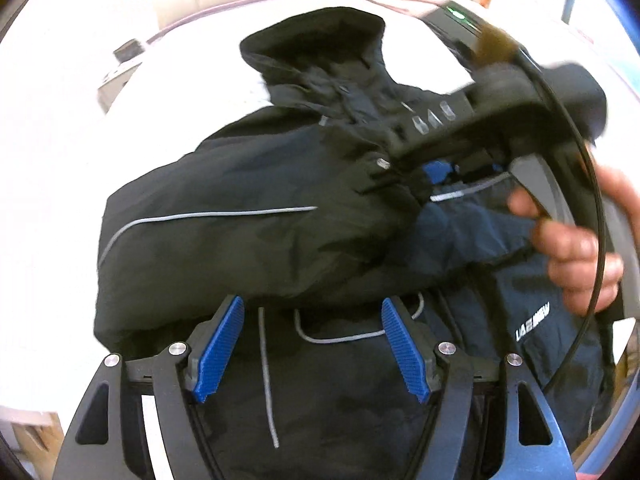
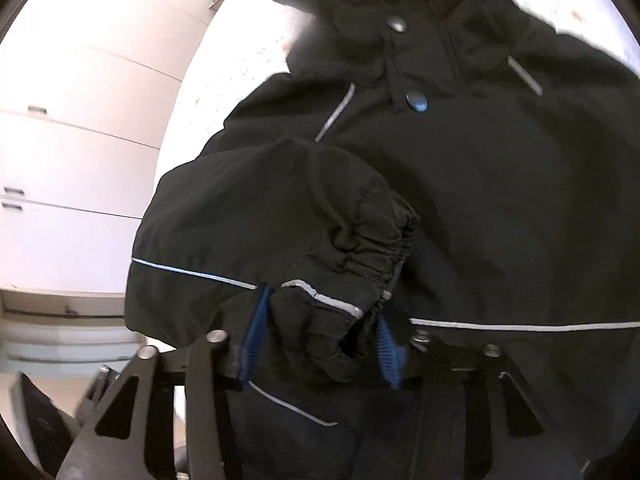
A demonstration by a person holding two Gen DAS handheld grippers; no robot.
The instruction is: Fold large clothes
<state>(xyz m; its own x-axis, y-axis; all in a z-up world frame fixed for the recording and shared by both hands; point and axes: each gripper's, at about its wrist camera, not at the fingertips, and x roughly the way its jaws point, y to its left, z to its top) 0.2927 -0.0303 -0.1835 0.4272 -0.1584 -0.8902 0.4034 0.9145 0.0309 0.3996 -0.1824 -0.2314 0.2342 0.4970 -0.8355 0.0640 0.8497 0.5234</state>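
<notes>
Black hooded jacket (image 1: 240, 216) with grey reflective piping spread on white tabletop (image 1: 52, 184), left claw (image 1: 312, 344) spread apart above hem, right claw (image 2: 320, 344) clamped on elastic-cuffed sleeve (image 2: 340, 264)

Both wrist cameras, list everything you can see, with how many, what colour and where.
jacket: one, black with grey piping and a navy panel, spread on the table, hood at the far end
sleeve cuff: one, black, elasticated, with a reflective strip, folded over the jacket front, between the right claw's pads
table: one, white, under the jacket
cabinets: several white drawer fronts with small handles, beyond the table in the right wrist view
small dark object: one, at the table's far edge, too blurred to identify
left claw: blue pads apart, over the jacket's lower part, holding nothing
right claw: blue pads on the sleeve cuff
person's hand: one, on the right claw's handle
</notes>
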